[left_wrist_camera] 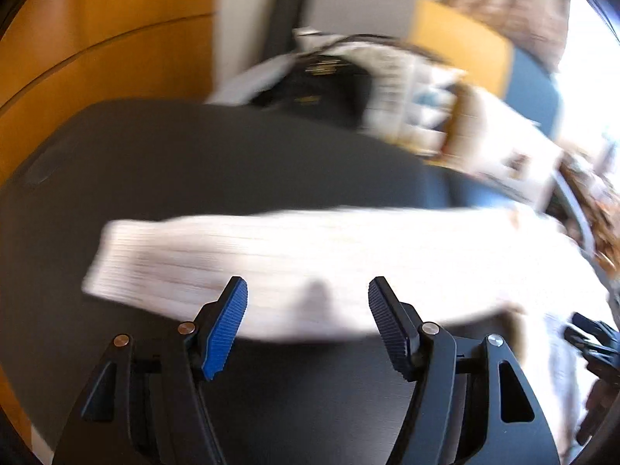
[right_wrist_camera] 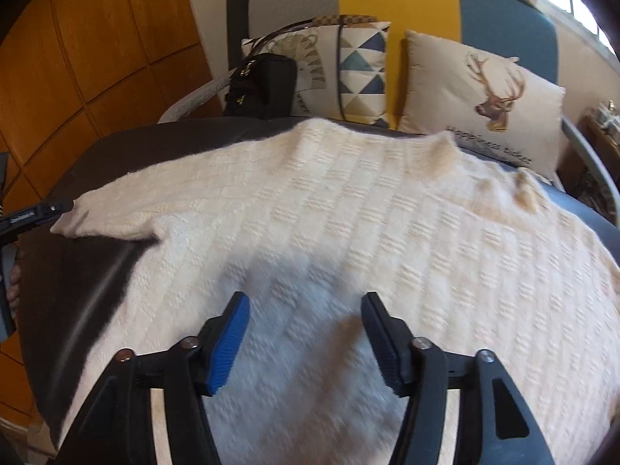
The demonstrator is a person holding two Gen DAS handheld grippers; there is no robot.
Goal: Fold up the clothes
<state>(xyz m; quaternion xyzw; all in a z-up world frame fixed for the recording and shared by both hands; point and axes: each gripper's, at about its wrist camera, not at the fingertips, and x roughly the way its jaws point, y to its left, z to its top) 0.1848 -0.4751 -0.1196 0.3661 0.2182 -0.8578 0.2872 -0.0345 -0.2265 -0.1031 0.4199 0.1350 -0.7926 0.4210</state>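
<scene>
Here, a cream-white knitted sweater with a woven block texture (right_wrist_camera: 348, 209) lies spread flat on a dark, smooth table surface (right_wrist_camera: 77, 271). In the right wrist view it covers most of the table, with one sleeve (right_wrist_camera: 104, 217) extending toward the left edge of the frame. The far hem sits near the table's far edge, just in front of a sofa.

The right gripper (right_wrist_camera: 304, 339) hangs above the body of the sweater. Its jaws stand wide apart, with nothing between them; the blue ribbed pad (right_wrist_camera: 228, 345) and the opposite black pad do not press on the fabric. Only the knit surface shows below, in shadow.

The left gripper (left_wrist_camera: 308, 323) is likewise spread open and holds nothing. In the left wrist view, which is heavily blurred, its fingertips sit over the near edge of the sleeve, with bare dark table below them. Whether the pads touch the cloth cannot be determined. From the right wrist view, part of this left gripper appears at the left frame edge, just beside the sleeve cuff.

Behind the table stands a sofa with grey, yellow and blue back panels (right_wrist_camera: 395, 0). On it rest a beige cushion printed with a deer head (right_wrist_camera: 484, 93), a cushion with a triangle pattern (right_wrist_camera: 362, 66), and a black bag (right_wrist_camera: 263, 85). An orange-brown wooden panelled wall (right_wrist_camera: 97, 38) occupies the left side.
</scene>
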